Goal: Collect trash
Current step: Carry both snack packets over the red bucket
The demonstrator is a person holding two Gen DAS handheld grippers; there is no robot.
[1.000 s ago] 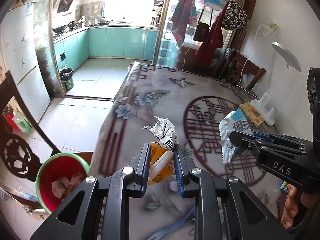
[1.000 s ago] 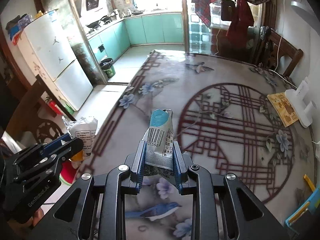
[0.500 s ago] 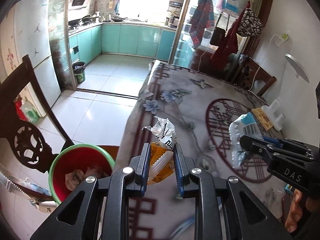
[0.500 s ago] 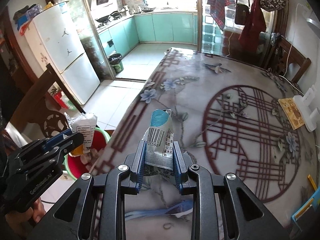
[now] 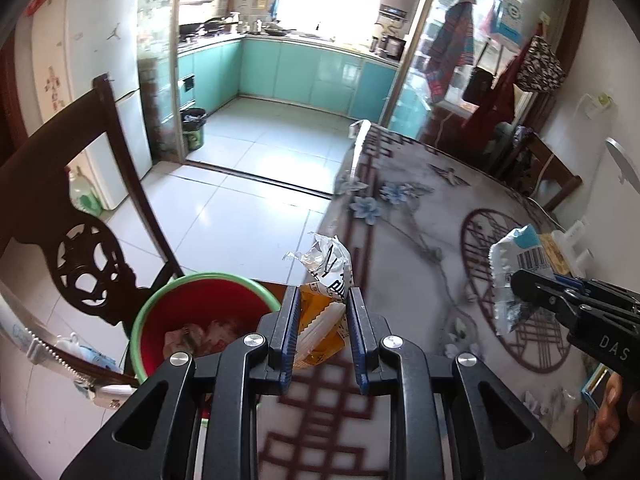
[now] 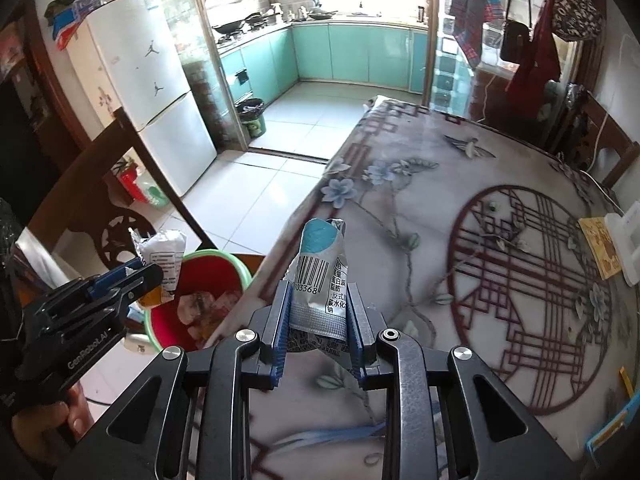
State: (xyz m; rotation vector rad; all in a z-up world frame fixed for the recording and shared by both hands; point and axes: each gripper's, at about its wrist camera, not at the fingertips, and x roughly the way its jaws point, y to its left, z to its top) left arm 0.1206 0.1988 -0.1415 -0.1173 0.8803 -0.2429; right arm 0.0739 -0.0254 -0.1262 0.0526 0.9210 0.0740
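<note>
Clamping an orange wrapper (image 5: pixel 320 322), left hand-held gripper (image 5: pixel 323 334) near red bin (image 5: pixel 160 312), right hand-held gripper (image 6: pixel 318 332) pinching blue-white packet (image 6: pixel 320 276), seemingly above table edge (image 6: pixel 280 252)

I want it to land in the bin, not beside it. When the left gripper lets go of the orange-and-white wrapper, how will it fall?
The orange-and-white wrapper looks like thin, crumpled, torn-open film, so probably very light and floppy. It may flutter rather than drop straight. The left gripper sits beside the red bin's rim, not over it, so releasing closer in seems safer.
</note>
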